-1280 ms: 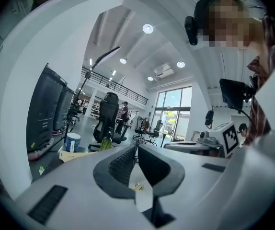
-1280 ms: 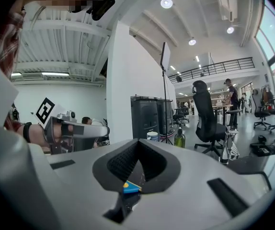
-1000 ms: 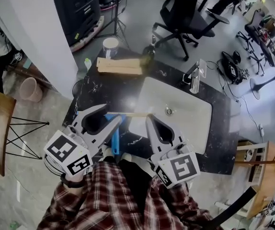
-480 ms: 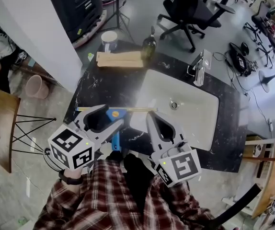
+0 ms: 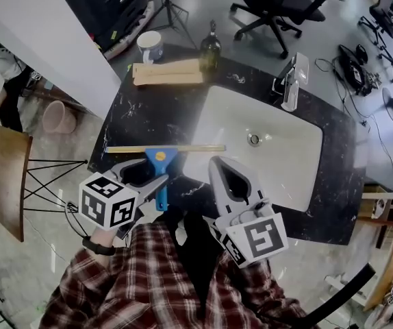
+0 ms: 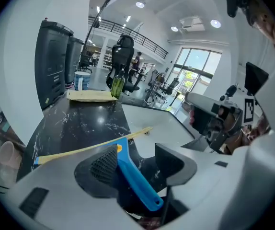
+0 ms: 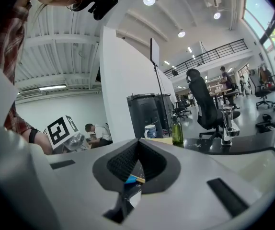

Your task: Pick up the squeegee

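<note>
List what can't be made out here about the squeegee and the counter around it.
Blue-handled squeegee with a pale blade: right gripper view, only a sliver shows past the shut right tongs.
Whether the left tongs, which have just been opening around the handle, touch it: left gripper view, a pad overlaps it.
White mug's print: head view, too small.
Black marble counter's near edge: head view, hidden by plaid sleeves.

Blue squeegee (image 5: 161, 166) with pale yellow blade, black white-veined counter (image 5: 142, 118), white sink (image 5: 279, 166), red plaid shirt (image 5: 162, 279)
</note>
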Demonstrator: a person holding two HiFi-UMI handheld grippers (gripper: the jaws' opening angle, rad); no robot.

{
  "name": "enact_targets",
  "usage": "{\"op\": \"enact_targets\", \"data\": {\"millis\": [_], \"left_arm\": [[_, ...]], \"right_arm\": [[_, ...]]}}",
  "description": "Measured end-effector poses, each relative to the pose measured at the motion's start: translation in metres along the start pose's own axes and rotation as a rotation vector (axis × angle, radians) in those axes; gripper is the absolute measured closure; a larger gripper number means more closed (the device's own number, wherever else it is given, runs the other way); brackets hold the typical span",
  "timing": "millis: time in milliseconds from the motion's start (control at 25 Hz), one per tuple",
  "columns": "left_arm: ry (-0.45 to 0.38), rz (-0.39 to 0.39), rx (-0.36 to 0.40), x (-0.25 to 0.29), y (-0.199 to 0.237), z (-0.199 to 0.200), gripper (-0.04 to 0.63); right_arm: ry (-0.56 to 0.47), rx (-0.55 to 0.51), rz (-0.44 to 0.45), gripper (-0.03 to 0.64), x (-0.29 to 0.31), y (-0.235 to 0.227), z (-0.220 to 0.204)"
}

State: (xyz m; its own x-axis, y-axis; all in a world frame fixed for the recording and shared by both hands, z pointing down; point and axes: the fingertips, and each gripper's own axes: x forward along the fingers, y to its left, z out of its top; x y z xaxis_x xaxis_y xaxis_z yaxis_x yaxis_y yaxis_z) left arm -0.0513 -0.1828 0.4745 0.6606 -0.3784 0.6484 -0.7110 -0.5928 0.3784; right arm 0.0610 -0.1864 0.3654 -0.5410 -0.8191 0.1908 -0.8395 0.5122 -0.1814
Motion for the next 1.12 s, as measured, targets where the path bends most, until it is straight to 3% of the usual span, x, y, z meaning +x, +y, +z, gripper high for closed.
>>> {"op": "enact_targets", "data": {"millis": [480, 680, 1000, 1120], "left_arm": [[0.187, 0.120, -0.026, 0.028, 0.022, -0.044, 0.359], [0.204, 0.118, -0.027, 0.034, 0.029, -0.039, 0.357], [0.326, 0.095, -0.021, 0.033, 0.040, -0.039, 0.360], [0.343, 0.091, -0.017, 0.030, 0.043, -0.039, 0.394]], "right_arm": [[0.017, 0.033, 0.028, 0.604, 0.004, -0.007, -0.011], [0.031, 0.042, 0.026, 0.604, 0.003, -0.008, -0.016], [0.041, 0.062, 0.024, 0.606, 0.004, -0.008, -0.022], [0.043, 0.065, 0.021, 0.604, 0.004, -0.007, -0.023]]}}
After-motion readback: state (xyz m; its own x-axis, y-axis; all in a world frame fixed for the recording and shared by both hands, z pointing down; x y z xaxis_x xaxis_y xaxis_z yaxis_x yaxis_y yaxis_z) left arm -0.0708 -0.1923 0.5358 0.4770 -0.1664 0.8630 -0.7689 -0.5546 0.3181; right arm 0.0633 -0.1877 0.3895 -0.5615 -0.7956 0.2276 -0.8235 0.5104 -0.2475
